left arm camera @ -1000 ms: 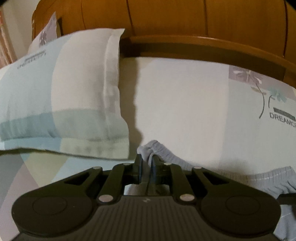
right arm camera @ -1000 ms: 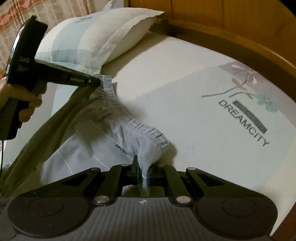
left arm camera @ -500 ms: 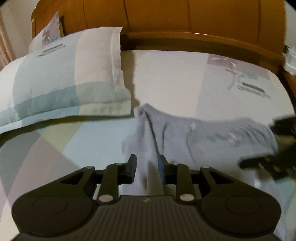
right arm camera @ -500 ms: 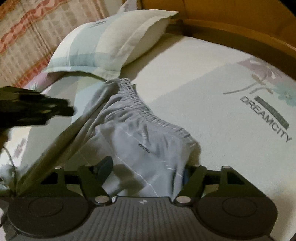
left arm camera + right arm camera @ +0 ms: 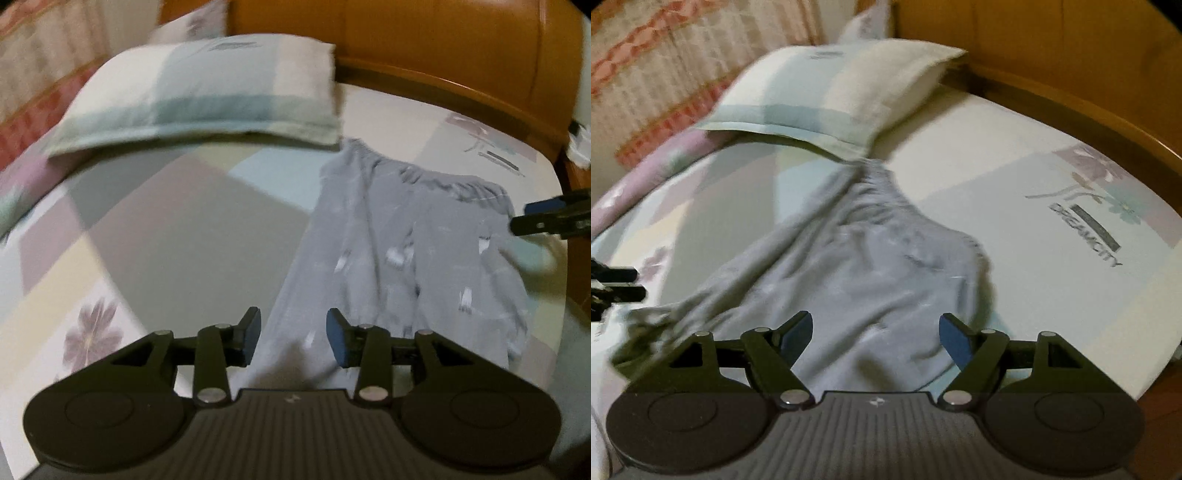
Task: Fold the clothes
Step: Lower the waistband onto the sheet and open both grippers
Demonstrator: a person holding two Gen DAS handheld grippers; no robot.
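Note:
Grey trousers with small white marks lie spread on the bed, their gathered waistband toward the headboard. In the right wrist view the same trousers run from beside the pillow down toward the camera. My left gripper is open above the lower part of the cloth, nothing between its blue pads. My right gripper is open wide over the cloth, also holding nothing. The right gripper's tips show at the right edge of the left wrist view, beside the waistband. The left gripper's tips show at the left edge of the right wrist view.
A pale blue and white pillow lies at the head of the bed, its corner close to the waistband. A wooden headboard curves behind. The patchwork sheet carries flower prints and a DREAMCITY logo. A patterned curtain hangs at left.
Both grippers were shut on the waistband a second ago. They have let go, opened wide and drawn back, and the trousers now lie flat on the sheet.

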